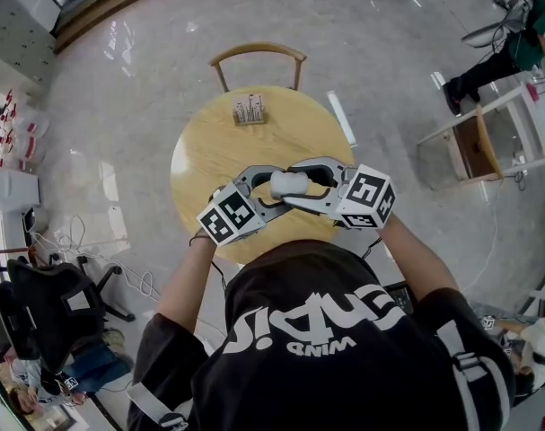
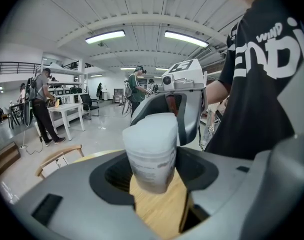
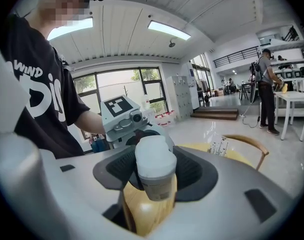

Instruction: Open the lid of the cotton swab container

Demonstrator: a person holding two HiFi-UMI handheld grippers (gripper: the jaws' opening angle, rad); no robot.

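Spreading wide around everything, the glossy pale floor leaves open room on all sides of the round wooden table, with a white desk well off to the right and a dark office chair well off to the lower left. A person in a black T-shirt stands at the table's near edge. The shirt's white print reads "WIND" in small capitals beside larger letters that are only partly in view. A wooden chair stands at the far edge. Above the near part of the tabletop the left gripper and the right gripper meet nose to nose, each carrying a cube with black-and-white square markers. A small rack stands near the far rim, well apart from them, with bare wood between. The cotton swab container hangs upright between the two tools, off the table and inside its near edge. The left gripper's jaws stand fairly wide and are closed on the container's body, pads against its sides. The right gripper's jaws, also wide, are closed around the white lid, which is still on. A grey printed label wraps the body, too blurred to read.
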